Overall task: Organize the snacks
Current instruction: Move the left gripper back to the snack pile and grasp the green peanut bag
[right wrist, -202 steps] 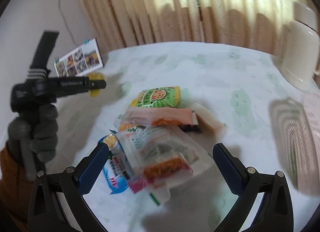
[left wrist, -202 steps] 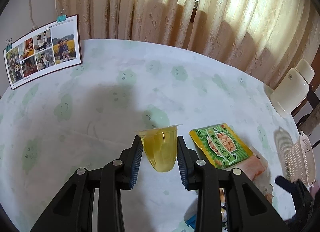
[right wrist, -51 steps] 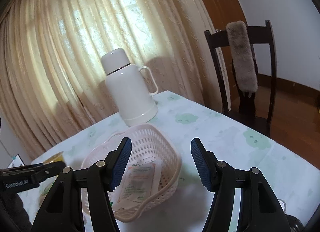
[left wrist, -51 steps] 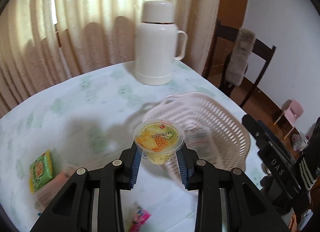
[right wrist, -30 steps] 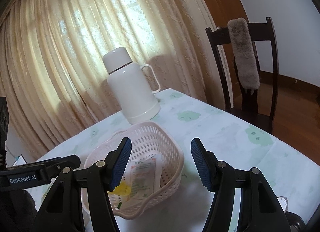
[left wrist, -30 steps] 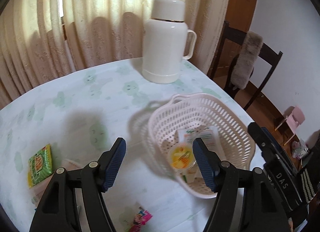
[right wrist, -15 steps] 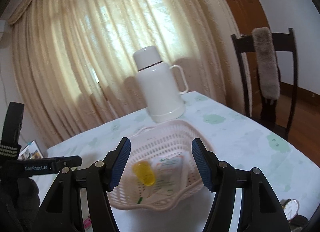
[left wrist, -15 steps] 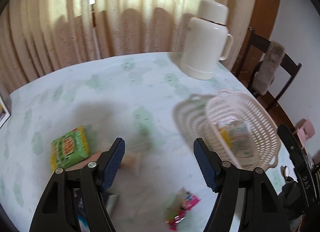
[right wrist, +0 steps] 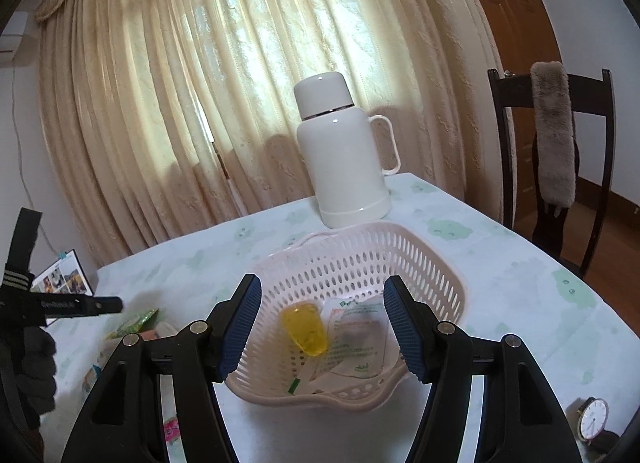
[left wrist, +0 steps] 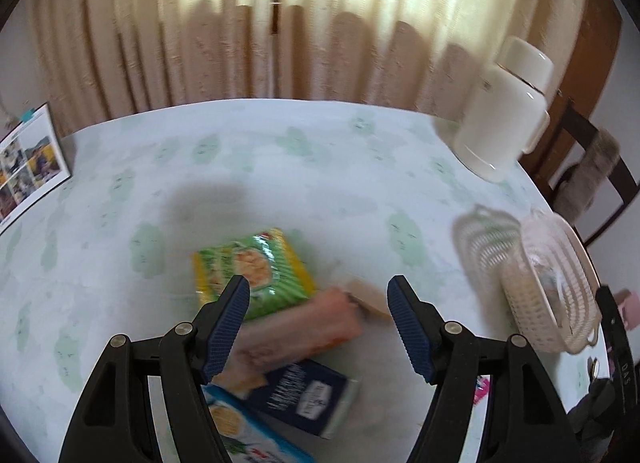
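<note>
My left gripper (left wrist: pixel 318 317) is open and empty above a pile of snacks: a green and yellow packet (left wrist: pixel 250 269), an orange-pink packet (left wrist: pixel 304 327), a dark blue box (left wrist: pixel 304 397) and a blue and white packet (left wrist: pixel 244 435). My right gripper (right wrist: pixel 322 323) is open and empty, hovering in front of the pink basket (right wrist: pixel 420 259). In the basket lie a yellow jelly cup (right wrist: pixel 306 329) on its side and a white packet (right wrist: pixel 358 339). The basket also shows in the left wrist view (left wrist: pixel 560 291), at the right.
A white thermos jug (right wrist: pixel 344 155) stands behind the basket near the curtain. A photo calendar (left wrist: pixel 28 163) stands at the table's far left. A dark wooden chair (right wrist: pixel 556 151) is at the right. A wristwatch (right wrist: pixel 594 419) lies by the near right edge. A small pink packet (right wrist: pixel 172 429) lies left of the basket.
The left gripper let go of the jelly cup into the basket, opened, and swung left to the snack pile. The right gripper stayed open by the basket.
</note>
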A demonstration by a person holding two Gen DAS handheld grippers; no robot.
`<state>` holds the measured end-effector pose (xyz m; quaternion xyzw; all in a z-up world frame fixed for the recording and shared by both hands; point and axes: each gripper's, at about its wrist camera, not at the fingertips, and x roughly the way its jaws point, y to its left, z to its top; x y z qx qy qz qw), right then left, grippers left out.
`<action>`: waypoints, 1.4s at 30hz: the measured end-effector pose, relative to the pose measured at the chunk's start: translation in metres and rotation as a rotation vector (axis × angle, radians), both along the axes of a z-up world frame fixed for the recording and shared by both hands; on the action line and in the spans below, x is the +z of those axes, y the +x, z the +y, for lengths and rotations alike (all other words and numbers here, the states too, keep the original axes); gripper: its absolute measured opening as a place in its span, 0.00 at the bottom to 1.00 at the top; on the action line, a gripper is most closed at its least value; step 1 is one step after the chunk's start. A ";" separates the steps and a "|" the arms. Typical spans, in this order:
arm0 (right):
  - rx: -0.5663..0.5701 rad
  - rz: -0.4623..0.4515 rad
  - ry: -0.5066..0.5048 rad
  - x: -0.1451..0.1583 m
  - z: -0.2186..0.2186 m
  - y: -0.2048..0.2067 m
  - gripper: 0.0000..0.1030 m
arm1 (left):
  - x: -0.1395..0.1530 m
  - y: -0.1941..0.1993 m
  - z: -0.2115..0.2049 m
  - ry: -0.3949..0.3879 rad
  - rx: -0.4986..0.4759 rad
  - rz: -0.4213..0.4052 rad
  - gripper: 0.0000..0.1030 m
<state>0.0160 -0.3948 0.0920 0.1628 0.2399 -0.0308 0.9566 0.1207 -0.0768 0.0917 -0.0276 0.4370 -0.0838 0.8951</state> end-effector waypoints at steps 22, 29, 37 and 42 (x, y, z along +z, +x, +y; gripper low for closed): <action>0.021 0.004 -0.179 -0.003 0.046 -0.014 0.69 | -0.058 0.069 0.033 -0.054 0.099 0.189 0.75; 0.016 0.010 -0.149 -0.005 0.040 -0.013 0.70 | -0.069 0.075 0.028 0.030 0.131 0.204 0.82; 0.028 0.005 -0.157 -0.004 0.042 -0.012 0.70 | -0.074 0.077 0.033 0.008 0.139 0.210 0.74; 0.019 0.005 -0.163 -0.004 0.043 -0.013 0.70 | -0.067 0.073 0.042 -0.023 0.137 0.187 0.42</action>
